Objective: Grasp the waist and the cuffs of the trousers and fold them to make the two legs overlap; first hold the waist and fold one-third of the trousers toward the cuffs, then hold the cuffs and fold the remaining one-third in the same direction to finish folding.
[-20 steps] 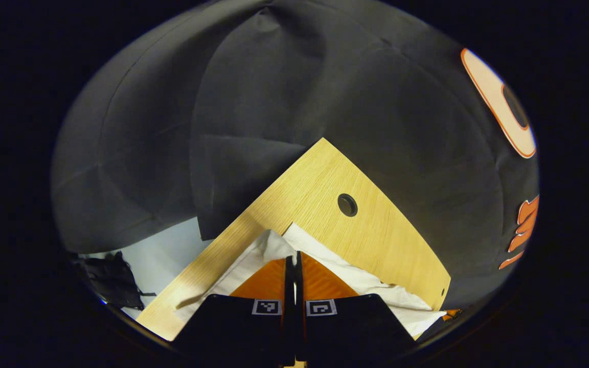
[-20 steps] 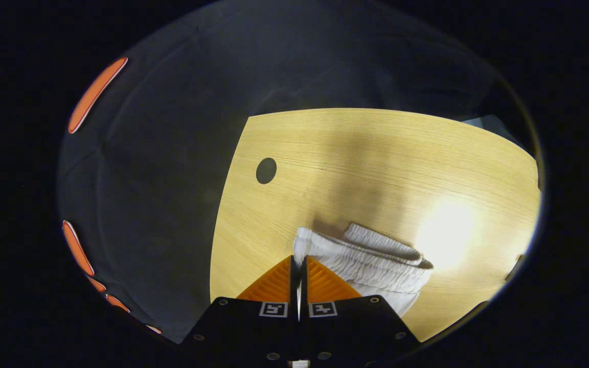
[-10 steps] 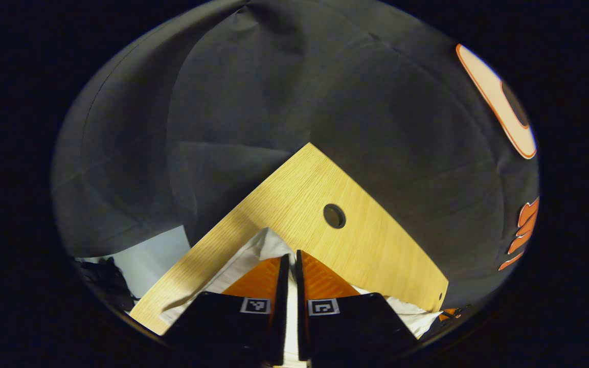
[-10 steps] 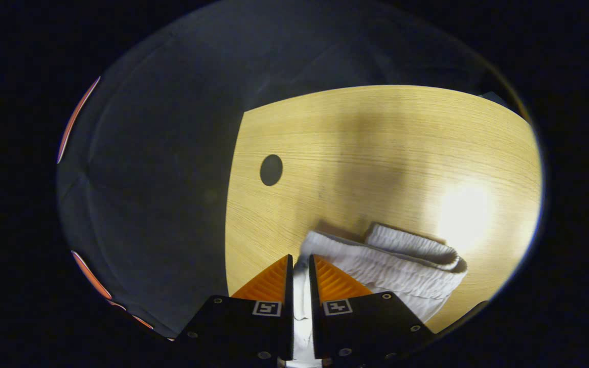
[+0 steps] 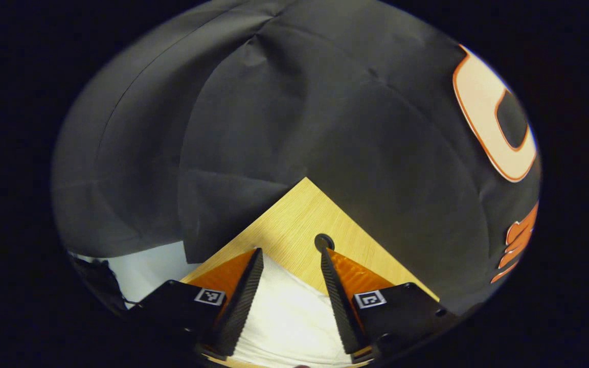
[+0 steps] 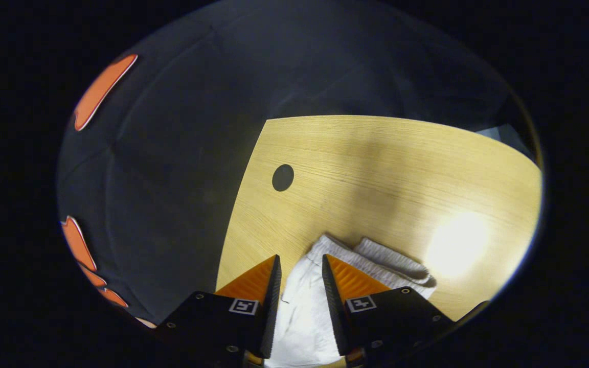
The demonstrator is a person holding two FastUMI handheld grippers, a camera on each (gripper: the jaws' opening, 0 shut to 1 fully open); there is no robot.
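Trousers (image 6: 299, 317) lie lengthwise between both parted tongs (image 5: 288, 255) (image 6: 298, 263), waistband far; nothing gripped.

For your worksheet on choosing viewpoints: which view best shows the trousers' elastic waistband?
The right gripper view: the ribbed waistband lies bunched on the table. The left gripper view shows plain white trousers cloth.

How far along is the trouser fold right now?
Both grippers have just let go: left gripper and right gripper stand open over the white trousers, which lie on the table. The elastic waist looks doubled over. Whether further folds remain, I cannot tell.
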